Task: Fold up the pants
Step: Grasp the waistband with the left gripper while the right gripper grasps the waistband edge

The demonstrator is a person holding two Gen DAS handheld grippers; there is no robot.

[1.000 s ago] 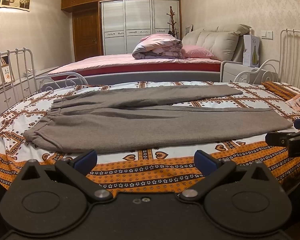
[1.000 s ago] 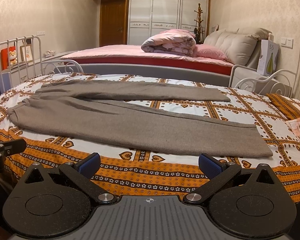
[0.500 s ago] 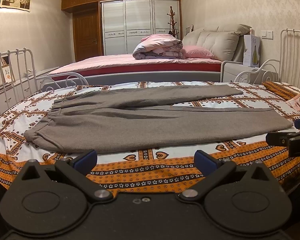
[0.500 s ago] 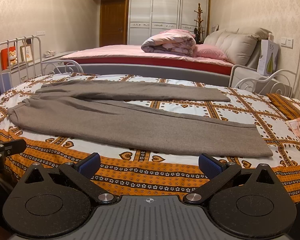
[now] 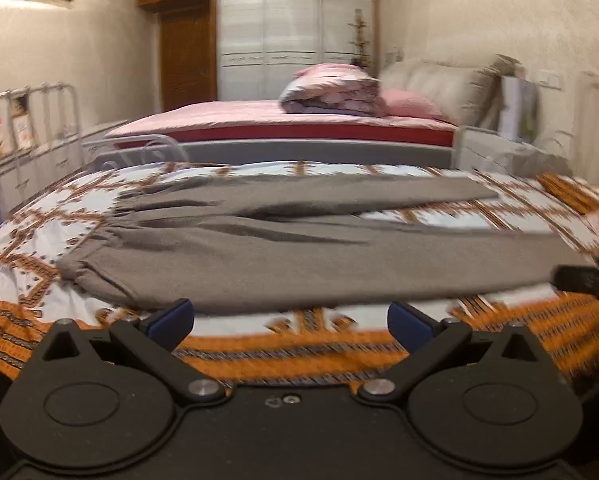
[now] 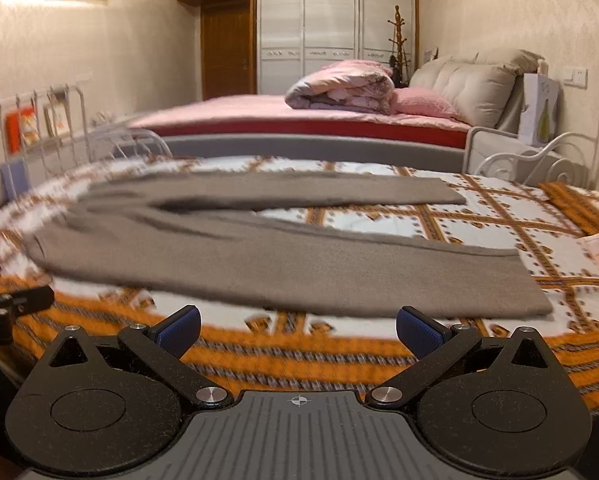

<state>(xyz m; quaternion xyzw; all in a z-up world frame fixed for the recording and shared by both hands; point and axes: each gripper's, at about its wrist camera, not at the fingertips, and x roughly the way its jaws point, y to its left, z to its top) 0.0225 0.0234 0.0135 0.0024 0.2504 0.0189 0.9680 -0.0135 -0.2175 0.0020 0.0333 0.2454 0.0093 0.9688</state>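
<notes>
The pants (image 5: 299, 256) are plain grey-brown, unpatterned; the bedspread (image 6: 379, 220) under them is white with an orange-brown lattice, small hearts and dots, and an orange striped border at the near edge; the left gripper (image 5: 291, 316) and right gripper (image 6: 297, 328) are black with blue fingertip pads (image 6: 419, 334); the far bed (image 6: 259, 110) is pink over a red band; the wardrobe (image 6: 331, 36) is white under brown wood; the door (image 6: 225, 50) is brown.
</notes>
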